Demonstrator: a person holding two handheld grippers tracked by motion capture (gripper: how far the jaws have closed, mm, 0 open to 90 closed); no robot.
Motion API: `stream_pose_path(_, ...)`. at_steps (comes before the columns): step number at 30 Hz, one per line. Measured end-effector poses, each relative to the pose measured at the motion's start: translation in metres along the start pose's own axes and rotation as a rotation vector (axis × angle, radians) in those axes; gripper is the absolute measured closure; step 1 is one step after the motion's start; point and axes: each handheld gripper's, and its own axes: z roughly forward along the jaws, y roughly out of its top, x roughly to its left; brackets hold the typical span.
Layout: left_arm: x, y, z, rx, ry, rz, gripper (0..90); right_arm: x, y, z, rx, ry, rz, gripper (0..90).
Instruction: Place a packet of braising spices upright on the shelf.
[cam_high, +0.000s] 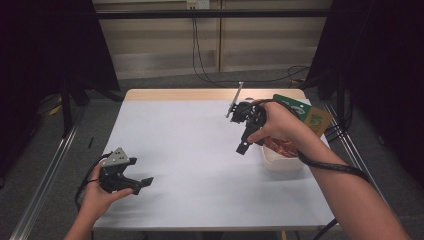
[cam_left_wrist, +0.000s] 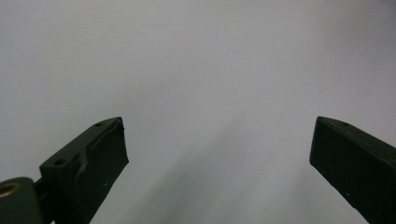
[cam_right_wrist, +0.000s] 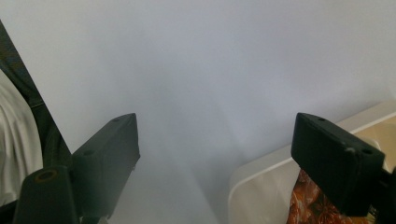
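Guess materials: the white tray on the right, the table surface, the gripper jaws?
Tray: likely thin moulded plastic, off-white, smooth rolled rim.
Table: matte white top, laminate or sheet; a bare wood-coloured strip shows at its far edge.
Right gripper jaws: black, matte, probably plastic, with small holes. Left gripper jaws look alike.

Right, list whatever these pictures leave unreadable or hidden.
- White container, high view: the right hand covers most of it; the reddish contents cannot be identified.
- Green packet, high view: print too small to read, partly behind the hand.
- Container, right gripper view: cut off by the bottom edge and a jaw.
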Motion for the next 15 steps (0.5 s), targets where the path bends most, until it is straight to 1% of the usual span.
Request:
stream_pose_path(4, 0.0, 0.0, 0.0, 0.0, 0.0, 0.002, 3.9, 0.003, 0.0, 0.006, -0.007, 0.006, -0.01, 15.5)
stream_pose_path(5, 0.0, 0.0, 0.0, -0.004, 0.0, 0.01, 3.9, 0.005, 0.0, 0.009, -0.009, 0.002, -0.012, 15.4)
stream_pose_path(6, -0.001, 0.0, 0.001, -0.005, -0.005, -0.001, 3.9, 0.005, 0.0, 0.009, -0.009, 0.002, -0.012, 15.4)
stream_pose_path(10, 0.0, 0.0, 0.001, -0.004, -0.004, 0.001, 3.8, 0.007, 0.0, 0.015, -0.008, -0.002, -0.019, 15.5)
stream_pose_path(12, -0.001, 0.0, 0.001, -0.003, -0.004, 0.001, 3.9, 0.007, -0.001, 0.018, 0.001, -0.007, -0.027, 15.4)
stream_pose_path(13, 0.0, 0.0, 0.0, -0.004, 0.001, 0.006, 3.9, 0.008, -0.001, 0.02, -0.002, -0.008, -0.025, 15.4)
stream_pose_path(14, 0.0, 0.0, 0.0, -0.005, -0.004, 0.001, 3.9, 0.008, 0.0, 0.021, -0.003, -0.008, -0.024, 15.4)
stream_pose_path(15, -0.001, 0.0, 0.0, -0.001, 0.004, 0.001, 3.9, 0.01, 0.0, 0.023, -0.007, -0.005, -0.026, 15.4)
